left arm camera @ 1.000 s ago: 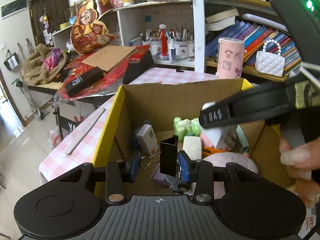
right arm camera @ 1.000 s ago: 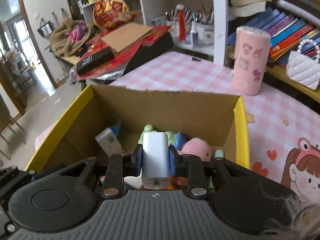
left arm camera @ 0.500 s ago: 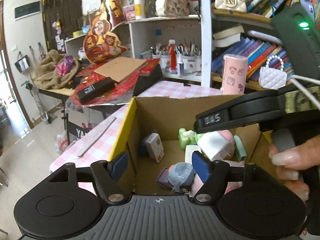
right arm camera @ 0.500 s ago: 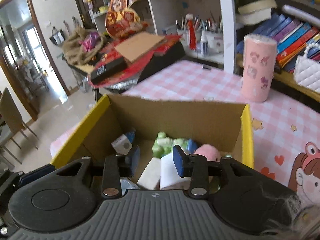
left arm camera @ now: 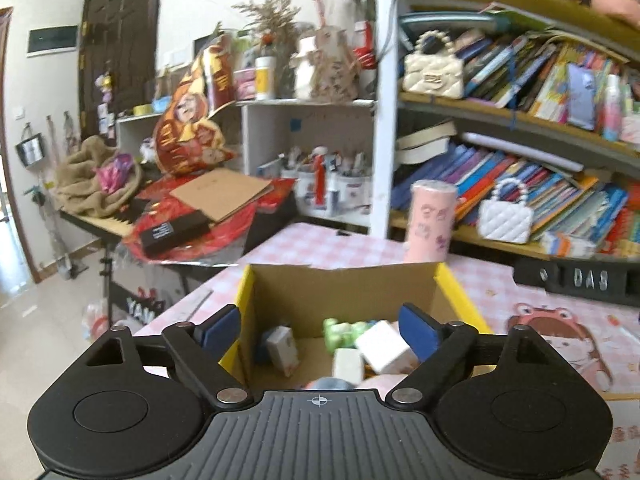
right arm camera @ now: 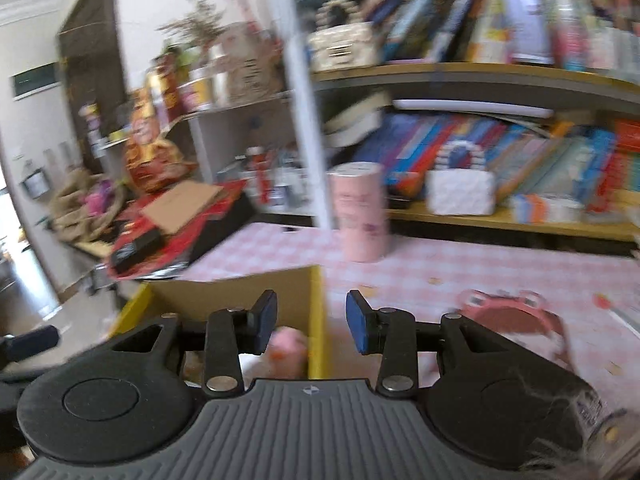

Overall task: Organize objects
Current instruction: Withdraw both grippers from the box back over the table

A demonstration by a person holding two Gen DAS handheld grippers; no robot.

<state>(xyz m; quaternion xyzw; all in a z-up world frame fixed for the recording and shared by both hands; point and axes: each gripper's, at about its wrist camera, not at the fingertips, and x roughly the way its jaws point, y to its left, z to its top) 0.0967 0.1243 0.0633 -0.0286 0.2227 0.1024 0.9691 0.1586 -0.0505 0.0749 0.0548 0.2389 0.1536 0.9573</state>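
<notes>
An open cardboard box with yellow flaps stands on the pink checked table. In it lie a white block, a green toy, a small white carton and a pink plush. My left gripper hovers above the box's near side. Its jaws are opening wide and nothing is between them. My right gripper is open and empty over the box's right yellow edge. One of its black fingers shows at the right of the left wrist view. The black binder clip is out of sight.
A pink cylinder stands on the table behind the box. A bookshelf with a white quilted purse runs along the back. To the left a side table carries a red heap with cardboard. A cartoon print marks the cloth.
My left gripper let the black binder clip go into the box, opened and drew up and back. My right gripper dropped the white block in, opened and swung right.
</notes>
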